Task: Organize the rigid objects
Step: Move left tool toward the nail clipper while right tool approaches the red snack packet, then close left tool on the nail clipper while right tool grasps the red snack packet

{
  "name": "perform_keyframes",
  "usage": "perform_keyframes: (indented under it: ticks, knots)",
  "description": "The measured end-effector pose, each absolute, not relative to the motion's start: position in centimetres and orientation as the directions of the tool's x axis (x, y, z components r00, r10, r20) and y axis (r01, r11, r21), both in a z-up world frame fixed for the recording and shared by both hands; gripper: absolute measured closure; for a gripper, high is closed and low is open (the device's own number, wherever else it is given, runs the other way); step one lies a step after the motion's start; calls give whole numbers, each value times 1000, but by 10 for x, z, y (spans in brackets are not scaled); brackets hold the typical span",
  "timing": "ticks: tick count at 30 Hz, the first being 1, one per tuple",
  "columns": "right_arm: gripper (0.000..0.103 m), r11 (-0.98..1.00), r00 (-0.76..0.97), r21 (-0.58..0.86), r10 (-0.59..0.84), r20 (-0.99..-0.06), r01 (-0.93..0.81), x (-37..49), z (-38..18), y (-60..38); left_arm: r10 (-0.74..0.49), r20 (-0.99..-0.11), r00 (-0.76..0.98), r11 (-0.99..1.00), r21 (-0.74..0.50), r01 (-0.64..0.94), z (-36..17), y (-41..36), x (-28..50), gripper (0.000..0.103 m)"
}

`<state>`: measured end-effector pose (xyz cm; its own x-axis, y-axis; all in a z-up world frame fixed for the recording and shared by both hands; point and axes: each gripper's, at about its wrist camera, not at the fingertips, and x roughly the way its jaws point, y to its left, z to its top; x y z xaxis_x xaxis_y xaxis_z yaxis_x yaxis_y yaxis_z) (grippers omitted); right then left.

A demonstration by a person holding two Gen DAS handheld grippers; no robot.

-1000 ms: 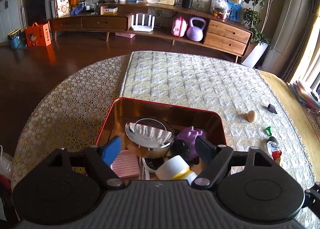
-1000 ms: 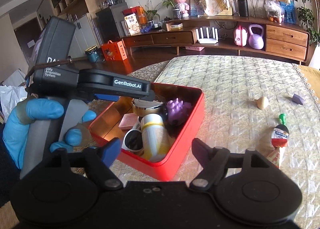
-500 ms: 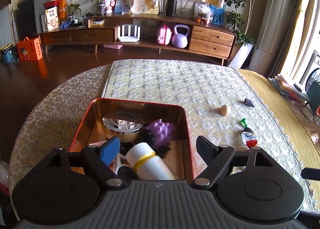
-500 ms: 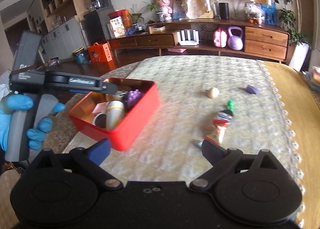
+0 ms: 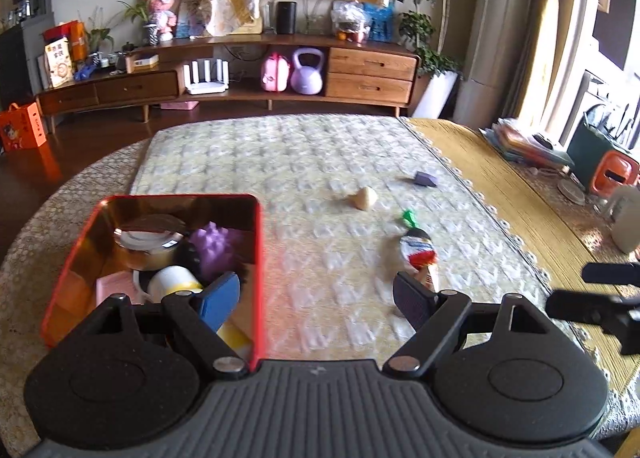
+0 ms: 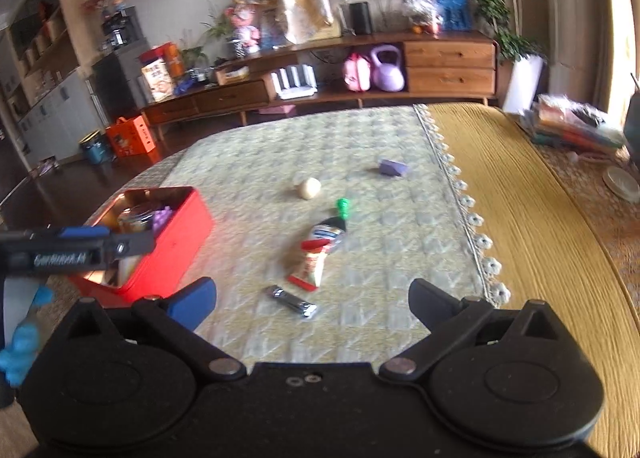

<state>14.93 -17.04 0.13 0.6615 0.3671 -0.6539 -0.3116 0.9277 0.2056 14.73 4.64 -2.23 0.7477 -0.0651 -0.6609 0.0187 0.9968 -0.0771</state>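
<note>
A red tin box point(image 5: 256, 258) point(image 6: 176, 246) sits on the quilted table at the left. It holds a glass-lidded pot point(image 5: 150, 236), a purple spiky toy point(image 5: 214, 244), a white bottle point(image 5: 172, 282) and a pink block point(image 5: 114, 288). Loose on the cloth lie a tube with a green cap point(image 6: 322, 246) point(image 5: 416, 248), a small silver object point(image 6: 294, 301), a beige ball point(image 6: 309, 188) point(image 5: 364, 198) and a purple block point(image 6: 394, 168) point(image 5: 425, 179). My left gripper point(image 5: 318, 300) is open and empty over the box's right wall. My right gripper point(image 6: 312, 298) is open and empty above the silver object.
A yellow runner point(image 6: 520, 218) covers the table's right side, with books point(image 6: 576, 126) and a cup point(image 5: 626, 218) on it. A wooden sideboard point(image 5: 240, 74) stands behind across the dark floor.
Both grippers have swung right, away from the red box toward the loose objects. The box now sits at the left of both views. Both stay open and empty.
</note>
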Motion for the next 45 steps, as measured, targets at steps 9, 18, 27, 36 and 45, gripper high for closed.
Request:
perform_keyframes:
  ticks: [9, 18, 27, 36, 45]
  knots:
    - [1, 927, 610, 240, 370, -701, -287, 187, -11, -167, -115, -692, 713, 993, -72, 91, -46, 3, 152, 19]
    - [5, 919, 542, 198, 365, -757, -342, 221, -28, -139, -160, -713, 683, 985, -74, 153, -73, -27, 164, 19]
    - [19, 904, 459, 206, 374, -806, -374, 255, -52, -125, -197, -705, 681, 978, -90, 189, -95, -36, 177, 19]
    - [31, 882, 391, 251, 411, -824, -398, 271, -68, -117, -200, -707, 678, 967, -33, 251, -115, -51, 187, 19]
    - [52, 896, 388, 222, 375, -842, -385, 279, -75, -110, -180, -695, 696, 970, -5, 245, -123, -55, 195, 19]
